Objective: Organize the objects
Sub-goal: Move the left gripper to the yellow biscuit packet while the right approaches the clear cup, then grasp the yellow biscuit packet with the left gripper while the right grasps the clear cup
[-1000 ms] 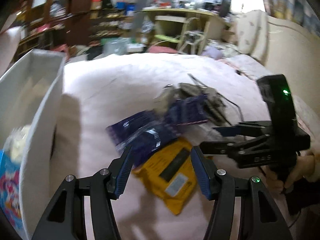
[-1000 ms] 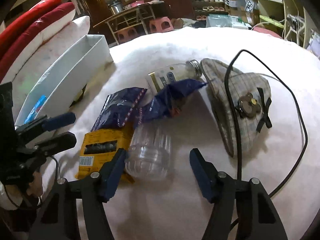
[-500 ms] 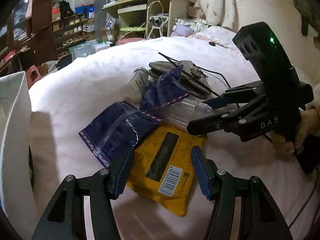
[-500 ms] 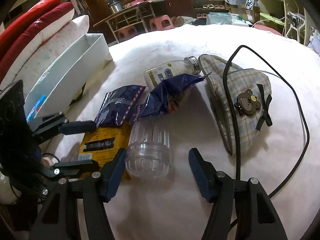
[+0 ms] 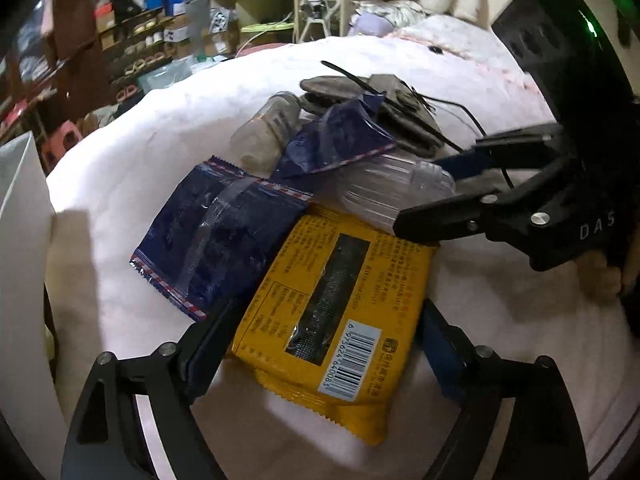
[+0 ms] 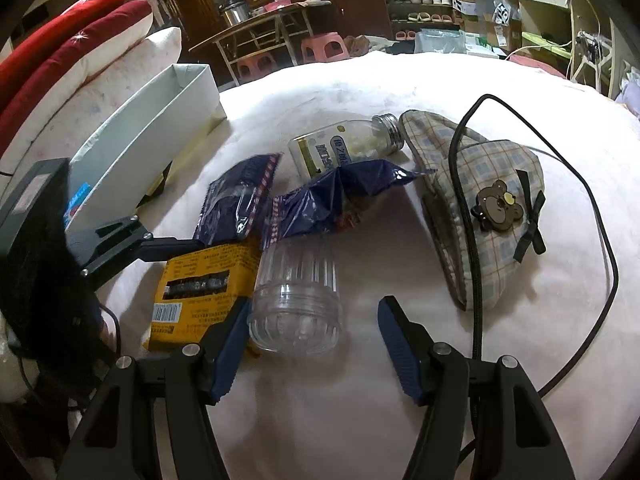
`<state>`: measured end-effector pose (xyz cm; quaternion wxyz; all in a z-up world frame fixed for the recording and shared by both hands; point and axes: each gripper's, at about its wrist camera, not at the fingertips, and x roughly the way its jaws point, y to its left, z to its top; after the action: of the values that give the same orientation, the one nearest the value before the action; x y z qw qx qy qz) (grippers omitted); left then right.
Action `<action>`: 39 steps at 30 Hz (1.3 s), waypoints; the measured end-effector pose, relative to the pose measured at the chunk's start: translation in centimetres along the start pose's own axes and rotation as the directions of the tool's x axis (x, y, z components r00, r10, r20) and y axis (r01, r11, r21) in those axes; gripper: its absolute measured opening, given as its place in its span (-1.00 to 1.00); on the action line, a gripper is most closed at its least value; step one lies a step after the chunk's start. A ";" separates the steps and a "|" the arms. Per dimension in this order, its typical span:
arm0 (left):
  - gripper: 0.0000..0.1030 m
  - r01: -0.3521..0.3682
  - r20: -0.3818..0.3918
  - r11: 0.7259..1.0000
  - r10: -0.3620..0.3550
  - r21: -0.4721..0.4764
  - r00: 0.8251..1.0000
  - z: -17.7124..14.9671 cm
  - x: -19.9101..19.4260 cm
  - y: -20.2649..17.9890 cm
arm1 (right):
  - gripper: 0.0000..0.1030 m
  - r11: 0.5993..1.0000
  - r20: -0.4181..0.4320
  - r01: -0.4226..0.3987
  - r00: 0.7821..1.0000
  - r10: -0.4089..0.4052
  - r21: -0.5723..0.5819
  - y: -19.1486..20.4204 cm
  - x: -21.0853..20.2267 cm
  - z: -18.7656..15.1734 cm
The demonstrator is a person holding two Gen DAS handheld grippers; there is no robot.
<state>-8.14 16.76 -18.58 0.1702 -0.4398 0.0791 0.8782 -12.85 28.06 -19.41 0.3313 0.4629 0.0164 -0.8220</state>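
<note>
Your left tool (image 5: 324,344) is opening, its jaws straddling the near end of the yellow packet (image 5: 336,312), pads not yet pressing. The packet lies flat on the white bed cover (image 5: 160,132), overlapped by the dark blue wrapper (image 5: 216,236) and the clear plastic jar (image 6: 296,296). Judged light, limp and slick: pinch a flat edge. Your right tool (image 6: 312,344) stands open around the jar's mouth, gripping nothing.
</note>
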 end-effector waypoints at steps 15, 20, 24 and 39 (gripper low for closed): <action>0.57 -0.366 -0.123 0.903 0.347 -0.223 0.930 -2.2 -2.2 0.9 | 0.27 1.000 0.000 0.015 1.000 -0.015 -0.011 0.6 0.2 0.0; 0.79 -0.303 -0.077 0.895 0.294 -0.328 0.953 -3.3 -2.1 2.8 | 0.63 0.997 0.023 0.010 1.000 -0.008 -0.071 1.3 0.7 -0.6; 0.81 -0.287 -0.071 0.897 0.280 -0.336 0.957 -3.4 -2.1 2.9 | 1.00 0.978 -0.023 0.056 0.998 -0.062 -0.198 3.3 2.0 -0.8; 0.83 -0.286 -0.071 0.897 0.278 -0.338 0.958 -3.4 -2.1 2.7 | 1.00 0.951 -0.038 0.124 0.989 -0.140 -0.285 4.4 3.2 -1.2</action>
<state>-5.45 12.74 -18.93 -0.0392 -0.4556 -0.0113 0.8892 -10.62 23.34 -21.31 0.3375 0.4326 0.1738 -0.8178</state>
